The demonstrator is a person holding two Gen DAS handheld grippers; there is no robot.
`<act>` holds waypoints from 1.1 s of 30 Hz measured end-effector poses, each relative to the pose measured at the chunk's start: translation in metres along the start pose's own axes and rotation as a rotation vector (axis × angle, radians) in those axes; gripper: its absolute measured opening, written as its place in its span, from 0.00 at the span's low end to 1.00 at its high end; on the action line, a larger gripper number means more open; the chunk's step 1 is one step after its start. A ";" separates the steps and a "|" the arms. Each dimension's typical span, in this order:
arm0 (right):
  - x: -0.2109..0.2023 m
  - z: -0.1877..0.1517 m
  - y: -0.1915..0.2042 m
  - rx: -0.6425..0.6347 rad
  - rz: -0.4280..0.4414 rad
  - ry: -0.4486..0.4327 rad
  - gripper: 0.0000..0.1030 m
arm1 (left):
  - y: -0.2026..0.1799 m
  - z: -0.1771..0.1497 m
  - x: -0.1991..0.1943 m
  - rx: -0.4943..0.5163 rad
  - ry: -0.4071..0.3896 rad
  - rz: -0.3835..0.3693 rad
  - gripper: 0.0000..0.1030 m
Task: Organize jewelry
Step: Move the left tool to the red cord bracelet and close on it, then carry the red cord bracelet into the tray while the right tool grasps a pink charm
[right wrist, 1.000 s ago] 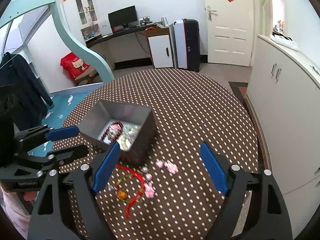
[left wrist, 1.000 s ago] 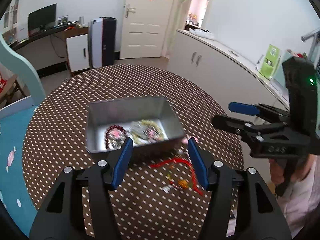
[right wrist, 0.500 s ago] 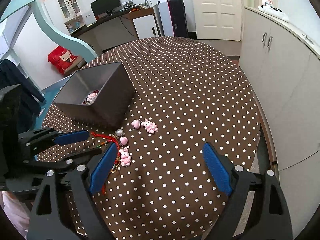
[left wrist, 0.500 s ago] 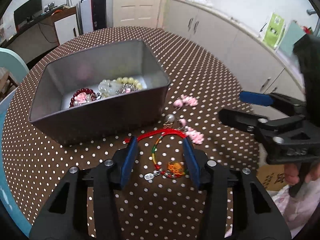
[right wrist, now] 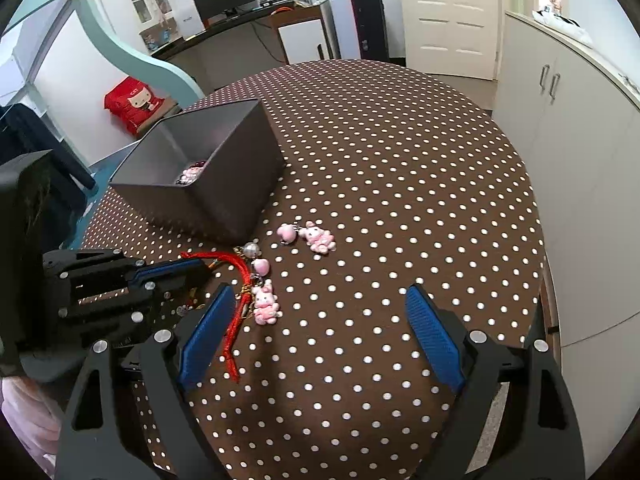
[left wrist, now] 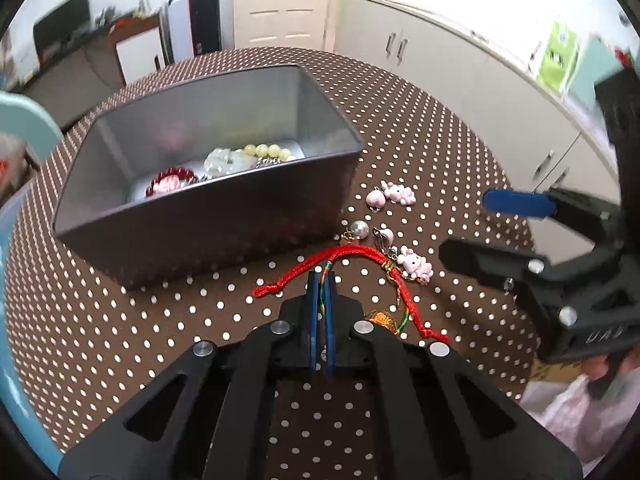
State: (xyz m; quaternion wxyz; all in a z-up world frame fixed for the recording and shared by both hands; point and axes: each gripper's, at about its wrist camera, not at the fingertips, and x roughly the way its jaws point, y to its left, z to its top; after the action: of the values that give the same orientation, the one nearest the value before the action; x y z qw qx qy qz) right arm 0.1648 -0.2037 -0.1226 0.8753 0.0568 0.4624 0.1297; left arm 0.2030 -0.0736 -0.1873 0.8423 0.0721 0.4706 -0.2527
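**A:** Where does the left gripper (left wrist: 321,280) stand; is it on anything?

**B:** Its two blue pads are pressed together low over the dotted tablecloth (left wrist: 420,128), right at the multicoloured strand of the red cord bracelet (left wrist: 352,254); a sliver of that strand seems caught between them, so the left gripper appears clamped on the bracelet, though the grip is thin and partly hidden.

**A:** And the bracelet itself?

**B:** It lies on the cloth just in front of the grey tin box (left wrist: 208,216); the red cord arcs crosswise ahead of the pads, one knotted end out to the left, the other trailing back to the right past an orange charm (left wrist: 382,316); its long axis runs roughly across the line of the fingers.

**A:** Which way is the box from the claw?

**B:** Straight ahead and a little left, its near wall just beyond the cord; beads already sit inside; the move likely needed is a lift, then forward over that wall.

**A:** The right gripper (right wrist: 320,340)?

**B:** Spread wide and holding nothing; it hovers near the pink bunny charm (right wrist: 265,304); a pearl (right wrist: 251,249) and two more pink charms (right wrist: 306,235) lie beside the box, nearer the right hand.
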 end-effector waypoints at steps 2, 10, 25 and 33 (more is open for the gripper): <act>0.001 0.000 0.006 -0.023 0.006 -0.007 0.72 | 0.004 -0.001 -0.004 -0.010 -0.012 0.000 0.02; 0.018 0.009 0.032 -0.083 0.021 0.015 0.44 | 0.011 -0.014 -0.038 -0.046 -0.076 -0.032 0.02; 0.036 0.015 0.042 -0.115 -0.018 0.051 0.10 | 0.030 -0.018 -0.059 -0.082 -0.120 -0.051 0.02; 0.010 0.021 0.040 -0.115 -0.019 -0.009 0.10 | 0.035 -0.018 -0.067 -0.086 -0.143 -0.052 0.01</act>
State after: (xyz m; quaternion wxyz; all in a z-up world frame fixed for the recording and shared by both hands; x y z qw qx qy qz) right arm 0.1802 -0.1626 -0.1097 0.8803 0.0028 0.4509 0.1476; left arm 0.1778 -0.0133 -0.1454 0.8692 0.0052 0.4213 -0.2586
